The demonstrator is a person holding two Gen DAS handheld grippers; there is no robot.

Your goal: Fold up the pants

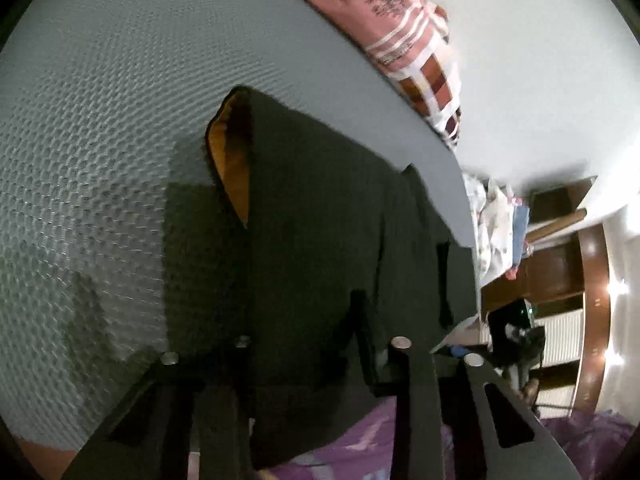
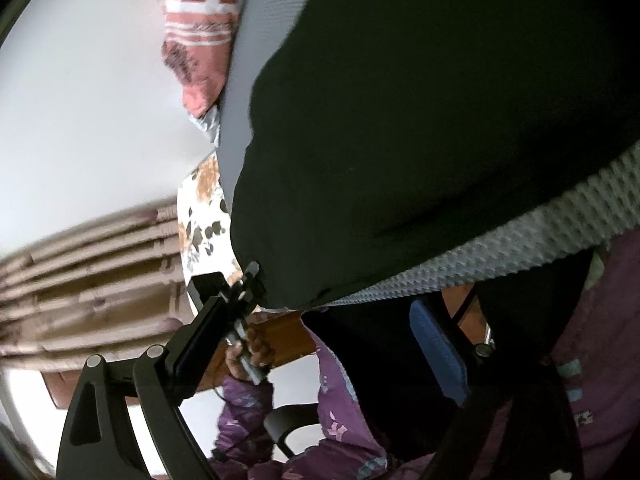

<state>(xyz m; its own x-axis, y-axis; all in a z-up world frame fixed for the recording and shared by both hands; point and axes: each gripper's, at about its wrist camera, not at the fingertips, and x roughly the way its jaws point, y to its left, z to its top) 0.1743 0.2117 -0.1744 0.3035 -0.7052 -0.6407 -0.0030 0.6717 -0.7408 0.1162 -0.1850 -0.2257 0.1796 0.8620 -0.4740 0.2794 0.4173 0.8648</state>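
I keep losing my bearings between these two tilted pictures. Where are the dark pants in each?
Left wrist view: the dark pants fill the centre, running down to the lower edge.
Right wrist view: they fill the upper right.
Shared landmark: the pink striped cushion, top right in the left view, top left in the right view.

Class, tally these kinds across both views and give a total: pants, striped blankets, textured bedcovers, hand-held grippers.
Dark pants: 1
Pink striped blanket: 1
Grey textured bedcover: 1
Hand-held grippers (left, right): 2
Total: 5
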